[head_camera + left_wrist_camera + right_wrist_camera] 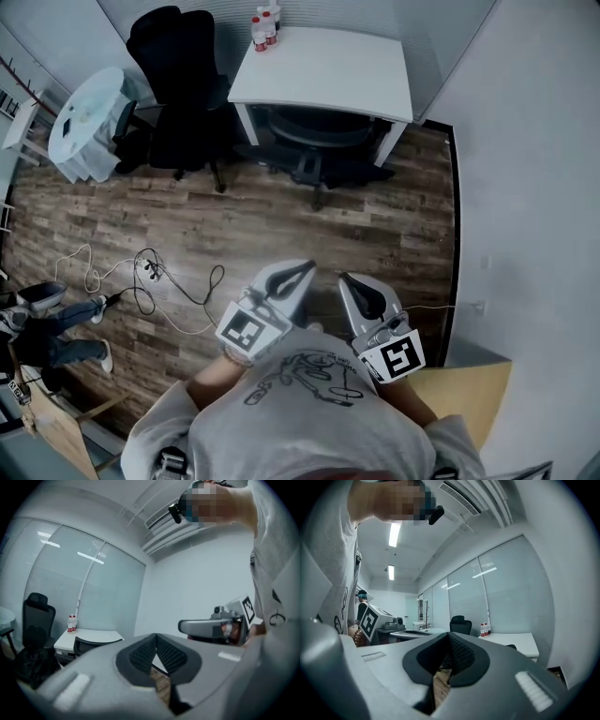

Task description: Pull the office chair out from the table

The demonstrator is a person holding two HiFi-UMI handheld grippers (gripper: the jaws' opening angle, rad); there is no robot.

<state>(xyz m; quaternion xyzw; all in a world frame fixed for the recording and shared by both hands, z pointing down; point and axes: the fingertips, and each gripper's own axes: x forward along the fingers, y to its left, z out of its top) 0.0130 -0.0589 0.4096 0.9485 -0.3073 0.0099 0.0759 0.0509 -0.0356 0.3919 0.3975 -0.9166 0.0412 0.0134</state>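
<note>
Office chair [314, 141]: tucked under the white bench [328, 70] at the far side of the room. Its seat and back sit beneath the top, with only the base legs out on the wood floor [281, 225]. Task not begun, as far as visible: approach, grip and pull all remain. Left claw [302, 270] and right claw [347, 279] are side by side just in front of the person [309, 412], both closed tight on nothing. Chair is well apart from both, straight ahead. Second black chair [183, 84] stands left of the bench, clear of it.
</note>
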